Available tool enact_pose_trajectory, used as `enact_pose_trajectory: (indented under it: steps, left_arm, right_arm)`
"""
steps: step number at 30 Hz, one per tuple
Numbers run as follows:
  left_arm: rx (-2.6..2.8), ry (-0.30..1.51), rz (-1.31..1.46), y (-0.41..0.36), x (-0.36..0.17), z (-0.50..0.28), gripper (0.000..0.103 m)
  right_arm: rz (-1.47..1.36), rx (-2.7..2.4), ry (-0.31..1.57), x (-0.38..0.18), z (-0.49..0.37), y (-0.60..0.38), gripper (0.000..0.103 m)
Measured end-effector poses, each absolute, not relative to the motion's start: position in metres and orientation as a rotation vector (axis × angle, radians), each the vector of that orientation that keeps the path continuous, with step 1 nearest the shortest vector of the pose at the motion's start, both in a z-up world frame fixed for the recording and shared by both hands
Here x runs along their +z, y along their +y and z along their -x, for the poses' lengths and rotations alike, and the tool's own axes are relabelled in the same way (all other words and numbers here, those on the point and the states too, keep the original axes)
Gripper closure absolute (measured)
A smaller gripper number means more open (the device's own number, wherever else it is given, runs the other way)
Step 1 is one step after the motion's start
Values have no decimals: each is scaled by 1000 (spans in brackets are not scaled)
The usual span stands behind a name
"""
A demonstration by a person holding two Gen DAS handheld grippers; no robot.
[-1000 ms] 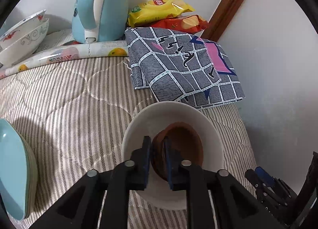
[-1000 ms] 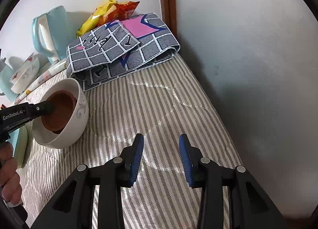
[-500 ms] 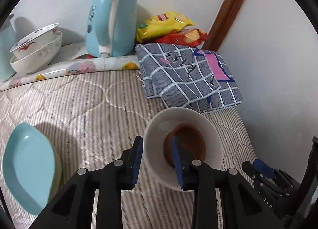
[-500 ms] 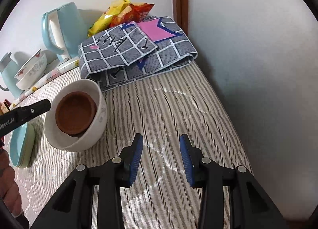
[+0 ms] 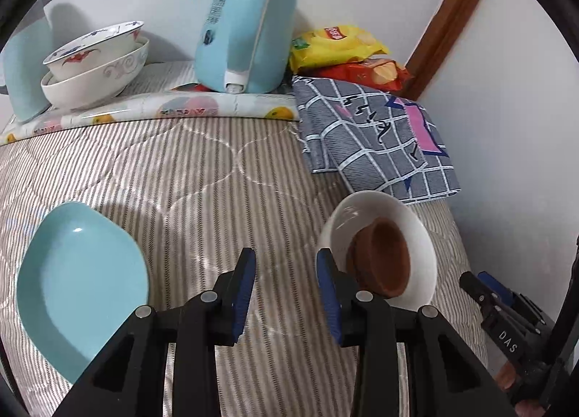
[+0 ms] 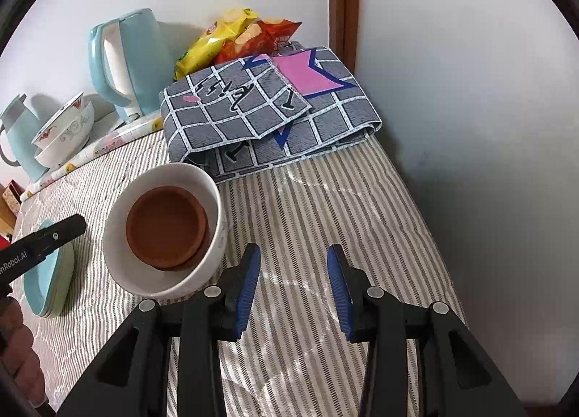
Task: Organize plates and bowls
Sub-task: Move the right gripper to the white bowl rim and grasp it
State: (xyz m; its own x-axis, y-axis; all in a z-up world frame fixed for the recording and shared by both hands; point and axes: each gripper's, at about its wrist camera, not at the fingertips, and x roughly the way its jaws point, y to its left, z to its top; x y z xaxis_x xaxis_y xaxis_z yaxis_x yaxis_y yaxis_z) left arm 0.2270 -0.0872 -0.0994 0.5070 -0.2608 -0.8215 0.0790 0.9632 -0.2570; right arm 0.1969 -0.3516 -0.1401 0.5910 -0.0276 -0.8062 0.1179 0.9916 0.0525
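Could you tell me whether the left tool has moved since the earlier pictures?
Yes. The left tool has let go of the brown dish and drawn back to the left; in its own view the white bowl now sits beside its right finger.

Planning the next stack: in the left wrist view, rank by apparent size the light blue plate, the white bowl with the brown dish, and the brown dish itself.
1. light blue plate, though it sits nearest the camera, so its lead is unsure.
2. white bowl.
3. brown dish, nested inside that bowl, clearly smallest.
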Motion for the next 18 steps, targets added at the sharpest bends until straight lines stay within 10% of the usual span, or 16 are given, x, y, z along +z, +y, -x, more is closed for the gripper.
enact_pose_trajectory:
  steps: [18]
  left_arm:
    - [-208, 1035, 123, -102, -109, -246, 70]
  right_arm:
    - [-107, -43, 930, -142, -219, -332, 65]
